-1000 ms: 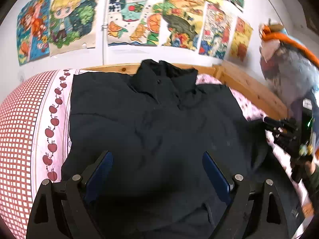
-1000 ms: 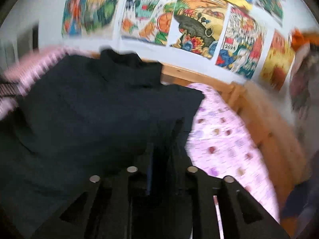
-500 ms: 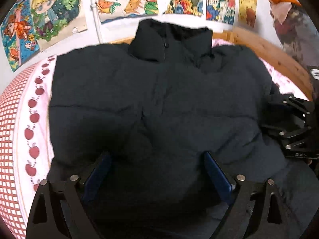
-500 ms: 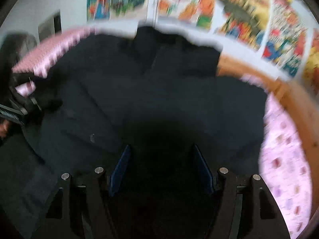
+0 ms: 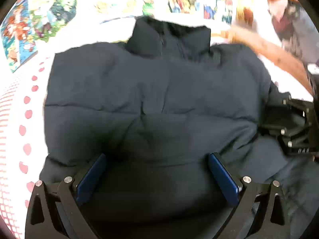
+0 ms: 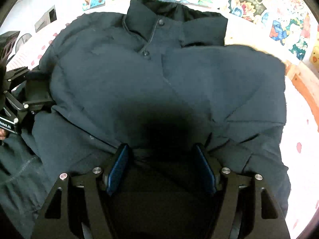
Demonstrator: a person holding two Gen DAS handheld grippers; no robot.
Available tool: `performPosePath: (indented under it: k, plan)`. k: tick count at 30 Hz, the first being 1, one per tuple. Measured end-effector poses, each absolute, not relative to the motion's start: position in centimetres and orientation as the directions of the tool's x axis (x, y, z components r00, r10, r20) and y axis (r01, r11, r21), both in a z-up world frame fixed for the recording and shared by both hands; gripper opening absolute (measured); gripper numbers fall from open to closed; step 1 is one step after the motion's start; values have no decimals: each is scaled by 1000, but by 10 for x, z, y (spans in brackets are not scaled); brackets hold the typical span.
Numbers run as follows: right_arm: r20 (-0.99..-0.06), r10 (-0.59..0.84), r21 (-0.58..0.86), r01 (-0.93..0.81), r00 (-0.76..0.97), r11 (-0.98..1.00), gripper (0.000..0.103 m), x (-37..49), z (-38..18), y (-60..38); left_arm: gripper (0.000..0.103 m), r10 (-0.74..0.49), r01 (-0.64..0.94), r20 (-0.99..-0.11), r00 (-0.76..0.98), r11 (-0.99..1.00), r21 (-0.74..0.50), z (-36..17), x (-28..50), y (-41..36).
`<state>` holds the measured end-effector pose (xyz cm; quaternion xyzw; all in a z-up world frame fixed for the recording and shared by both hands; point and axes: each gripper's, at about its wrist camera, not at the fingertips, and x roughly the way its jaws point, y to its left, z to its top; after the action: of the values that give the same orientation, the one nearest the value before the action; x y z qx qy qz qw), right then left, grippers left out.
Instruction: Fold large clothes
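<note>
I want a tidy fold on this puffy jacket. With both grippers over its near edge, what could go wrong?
The left gripper and right gripper are opening over thick padding, so they may pinch only the top layer of the jacket. The raised collar could bunch up when folded.

Puffer jacket (image 5: 155, 99) fills bed centre; bare sheet (image 5: 24, 119) at 9 o'clock; wooden bed rail (image 5: 279, 55) blocks 2 o'clock.

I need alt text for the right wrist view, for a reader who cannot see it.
A dark puffy jacket lies spread on a bed, collar toward the poster-covered wall. The right gripper is opening over its lower edge, and the left gripper shows at left.
</note>
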<state>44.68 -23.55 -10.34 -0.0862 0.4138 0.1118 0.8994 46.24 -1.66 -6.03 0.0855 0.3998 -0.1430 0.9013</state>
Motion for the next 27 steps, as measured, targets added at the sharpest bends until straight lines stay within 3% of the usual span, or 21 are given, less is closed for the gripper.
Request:
performPosePath:
  k: [2, 5, 10, 18, 21, 27]
  plan:
    - [-758, 129, -52, -256, 639, 965, 63, 443, -92, -238, 103, -213, 294, -695, 687, 956, -2, -35, 448, -6]
    - [-735, 101, -77, -231, 670, 970, 72, 415, -64, -241, 103, -201, 248, -616, 761, 969, -9, 6, 422, 1]
    - [-684, 21, -158, -177, 729, 971, 79, 369, 3, -243, 103, -176, 178, -622, 763, 982, -61, 74, 390, 7]
    - [-623, 72, -43, -125, 779, 991, 84, 332, 121, -260, 103, -69, 50, -662, 746, 998, -47, 170, 334, 11]
    - [-596, 99, -36, -150, 797, 988, 91, 329, 144, -261, 103, -60, 68, -652, 756, 998, -14, 180, 339, -1]
    - [-601, 75, -77, -151, 796, 986, 91, 377, 153, -267, 103, -44, 150, -661, 749, 983, 104, 155, 392, -32]
